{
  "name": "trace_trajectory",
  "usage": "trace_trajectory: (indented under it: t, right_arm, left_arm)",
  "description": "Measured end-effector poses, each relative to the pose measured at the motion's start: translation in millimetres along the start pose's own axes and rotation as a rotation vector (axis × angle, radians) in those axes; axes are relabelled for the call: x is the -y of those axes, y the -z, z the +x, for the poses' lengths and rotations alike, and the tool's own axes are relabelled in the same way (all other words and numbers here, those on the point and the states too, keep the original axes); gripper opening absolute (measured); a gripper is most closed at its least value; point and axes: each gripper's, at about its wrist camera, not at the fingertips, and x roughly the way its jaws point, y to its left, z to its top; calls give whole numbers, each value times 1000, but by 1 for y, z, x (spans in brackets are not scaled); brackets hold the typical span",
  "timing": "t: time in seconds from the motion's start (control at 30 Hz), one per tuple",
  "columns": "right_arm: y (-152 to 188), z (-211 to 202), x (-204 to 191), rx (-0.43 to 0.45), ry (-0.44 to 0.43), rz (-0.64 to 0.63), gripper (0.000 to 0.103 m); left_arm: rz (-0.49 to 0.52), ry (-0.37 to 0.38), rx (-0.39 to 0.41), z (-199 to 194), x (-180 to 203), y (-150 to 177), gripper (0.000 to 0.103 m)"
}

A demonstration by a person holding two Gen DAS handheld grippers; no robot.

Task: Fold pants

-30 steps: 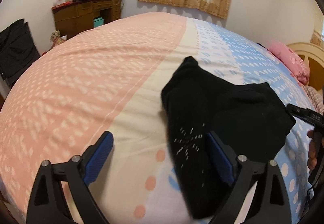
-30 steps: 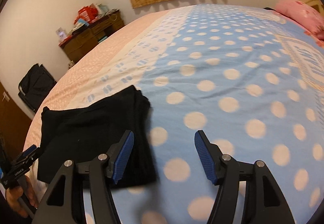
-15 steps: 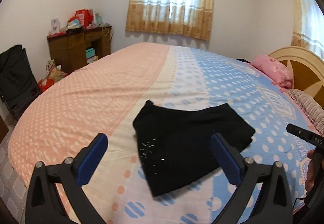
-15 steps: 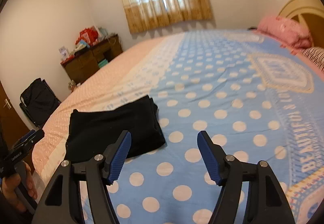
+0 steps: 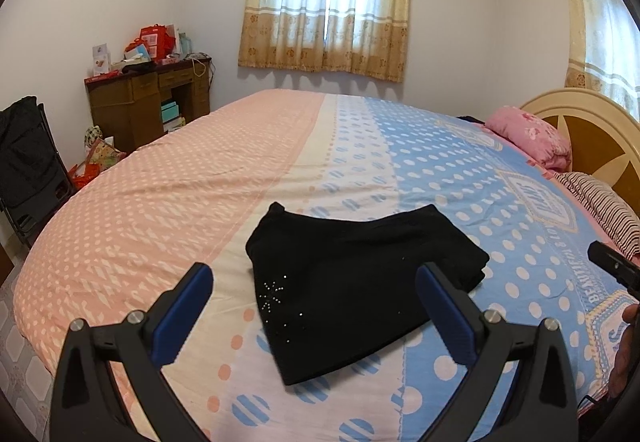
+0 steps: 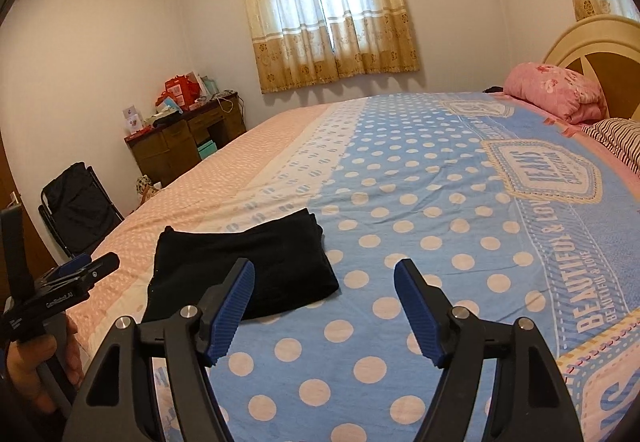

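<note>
The black pants lie folded into a compact bundle on the bed, with a small sparkly star pattern near the front left corner. My left gripper hovers above and short of them, open wide, nothing between its blue pads. In the right wrist view the same pants lie to the left of my right gripper, whose jaws are opening with nothing between them, over the blue dotted sheet. The left gripper's tip and a hand show at that view's left edge.
A pink pillow and a striped pillow lie by the headboard on the right. A wooden desk with clutter stands by the far wall, a black folding chair at the left, a curtained window behind.
Both grippers have drawn back and risen from the pants, which now lie farther off and free of either gripper. The left jaws have spread a little wider.
</note>
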Motion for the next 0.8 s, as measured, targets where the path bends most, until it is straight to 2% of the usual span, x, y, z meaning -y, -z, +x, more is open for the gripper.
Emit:
trace_trajectory:
  t: [0.8]
  right_arm:
    - [9,-2,-6,-13,-16,2,74]
  left_arm:
    - [16,1,-3,1,4,7,103]
